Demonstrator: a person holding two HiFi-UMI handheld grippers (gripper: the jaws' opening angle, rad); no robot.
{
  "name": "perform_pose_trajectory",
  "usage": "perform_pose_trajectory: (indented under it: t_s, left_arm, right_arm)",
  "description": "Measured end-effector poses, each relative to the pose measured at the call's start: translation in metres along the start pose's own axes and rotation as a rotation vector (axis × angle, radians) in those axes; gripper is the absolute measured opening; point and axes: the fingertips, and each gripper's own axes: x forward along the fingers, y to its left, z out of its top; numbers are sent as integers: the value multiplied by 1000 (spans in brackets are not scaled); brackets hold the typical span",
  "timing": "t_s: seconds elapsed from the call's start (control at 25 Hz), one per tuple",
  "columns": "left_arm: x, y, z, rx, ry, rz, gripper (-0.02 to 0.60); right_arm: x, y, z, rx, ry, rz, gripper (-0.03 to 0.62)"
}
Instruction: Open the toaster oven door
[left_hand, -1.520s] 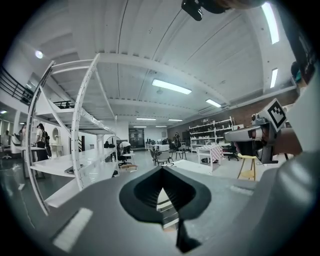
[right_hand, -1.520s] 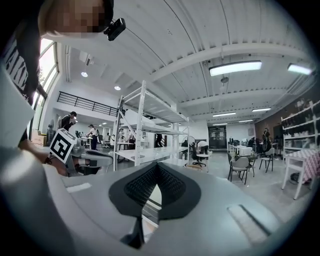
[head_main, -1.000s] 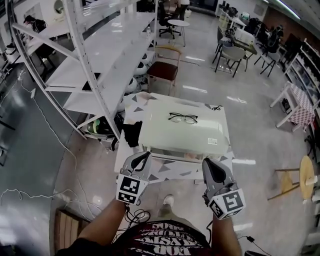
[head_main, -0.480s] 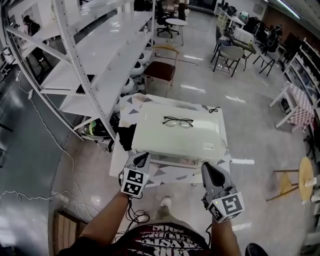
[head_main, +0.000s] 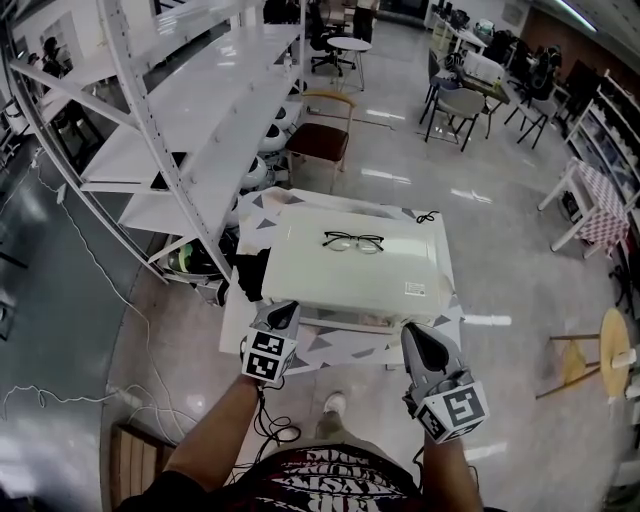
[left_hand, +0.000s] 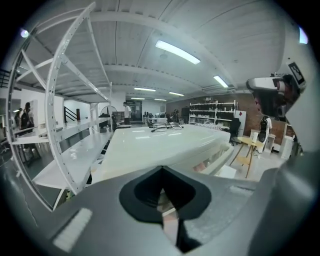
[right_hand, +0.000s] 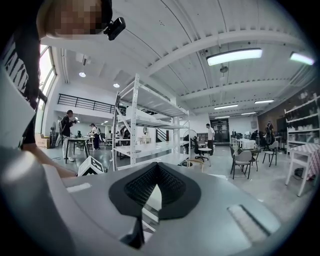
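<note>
The toaster oven (head_main: 350, 265) is sitting on a small table (head_main: 262, 215), front facing the person. The left gripper (head_main: 283, 308) is hovering at its front-left corner and the right gripper (head_main: 412, 332) near its front-right. Both are keeping their jaws pressed together on nothing.

glasses (head_main: 353, 241) on toaster oven (head_main: 355, 268), shelving (head_main: 190, 110) left

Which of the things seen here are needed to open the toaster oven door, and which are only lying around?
For the job:
toaster oven
left claw, shut and empty
right claw, shut and empty

Just lying about:
eyeglasses on top of the oven
dark bundle at the oven's left
chair behind the table
shelving rack
</note>
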Motion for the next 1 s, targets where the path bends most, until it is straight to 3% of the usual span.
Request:
perform_pose_trajectory:
  t_s: [0.48,1.0]
  left_arm:
    - [-18,-18,-20,49,11,-33,1]
    - [-47,-51,-62,-23,48,-96,1]
  right_arm:
    - [-14,15,7,-8,-23,-7,26]
    - [-37,34,11,-5,-42,-33,26]
